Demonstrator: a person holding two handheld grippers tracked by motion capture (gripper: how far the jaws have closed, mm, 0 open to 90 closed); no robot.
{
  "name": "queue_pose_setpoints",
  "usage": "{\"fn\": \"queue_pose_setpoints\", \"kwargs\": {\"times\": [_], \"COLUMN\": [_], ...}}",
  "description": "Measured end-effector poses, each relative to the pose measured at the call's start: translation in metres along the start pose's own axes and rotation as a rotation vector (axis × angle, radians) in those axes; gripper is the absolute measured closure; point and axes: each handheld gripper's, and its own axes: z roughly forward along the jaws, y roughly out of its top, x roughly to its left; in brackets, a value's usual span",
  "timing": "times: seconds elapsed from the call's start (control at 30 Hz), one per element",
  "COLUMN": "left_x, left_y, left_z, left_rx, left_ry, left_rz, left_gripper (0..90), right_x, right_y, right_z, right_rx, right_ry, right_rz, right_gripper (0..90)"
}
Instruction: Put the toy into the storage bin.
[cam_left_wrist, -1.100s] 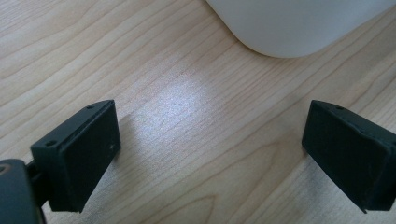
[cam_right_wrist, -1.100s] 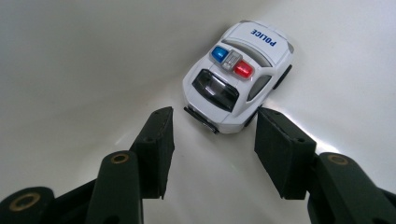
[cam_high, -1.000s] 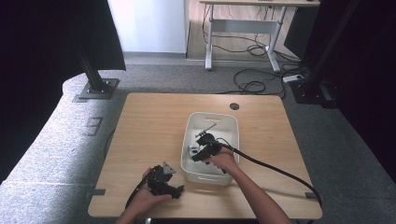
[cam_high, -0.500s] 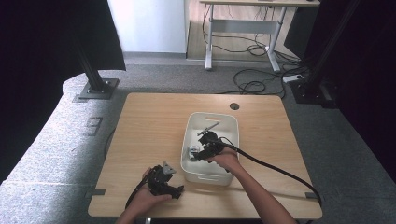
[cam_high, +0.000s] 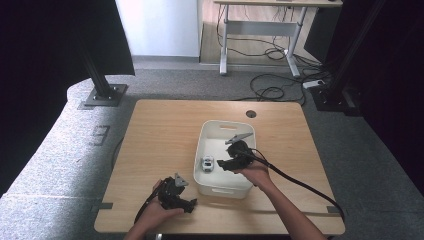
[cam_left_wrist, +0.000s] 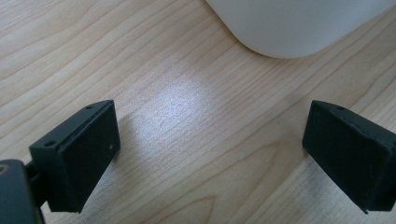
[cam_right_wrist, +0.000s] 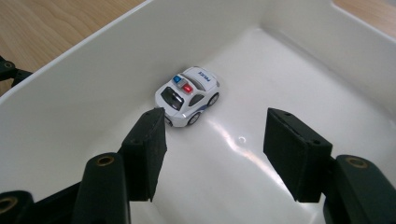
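A small white toy police car (cam_right_wrist: 189, 95) with red and blue roof lights sits on the floor of a white plastic bin (cam_right_wrist: 93, 79). From the high view, the car (cam_high: 207, 163) lies at the bin's (cam_high: 227, 123) left side. My right gripper (cam_right_wrist: 217, 116) hovers inside the bin just behind the car. Its jaws have just been opening, nothing is between them, and the left fingertip is close to the car's rear. My right gripper (cam_high: 224, 164) points left in the high view. My left gripper (cam_left_wrist: 212, 112) rests open on the wooden table (cam_left_wrist: 93, 46), near the bin's front left corner (cam_left_wrist: 289, 23).
The bin stands at the middle right of the table (cam_high: 160, 135). My left gripper (cam_high: 191, 204) lies close to the table's front edge. A black cable (cam_high: 300, 182) trails from the right gripper over the table's right front. A round cable hole (cam_high: 251, 114) lies behind the bin.
The right gripper has lifted and drawn back a little from the toy car inside the bin. The left gripper and hand have stayed where they were.
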Motion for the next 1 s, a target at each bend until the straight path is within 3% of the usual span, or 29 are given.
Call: {"fn": "queue_pose_setpoints", "kwargs": {"times": [0.53,0.7,1.0], "left_x": [0.0,0.0,-0.001], "left_y": [0.0,0.0,-0.001], "left_z": [0.0,0.0,0.0], "left_rx": [-0.002,-0.002,-0.004], "left_ry": [0.002,0.003,0.002], "left_rz": [-0.004,-0.005,-0.006], "left_gripper": [4.2,4.2,4.2], "right_x": [-0.019,-0.029,-0.042], "right_y": [-0.023,-0.041,-0.067], "right_z": [-0.048,-0.067,-0.085], "right_rx": [-0.151,-0.208,-0.243], "right_ry": [-0.029,-0.059,-0.079], "right_rz": [0.03,0.043,0.065], "right_gripper": [39.3,39.3,39.2]}}
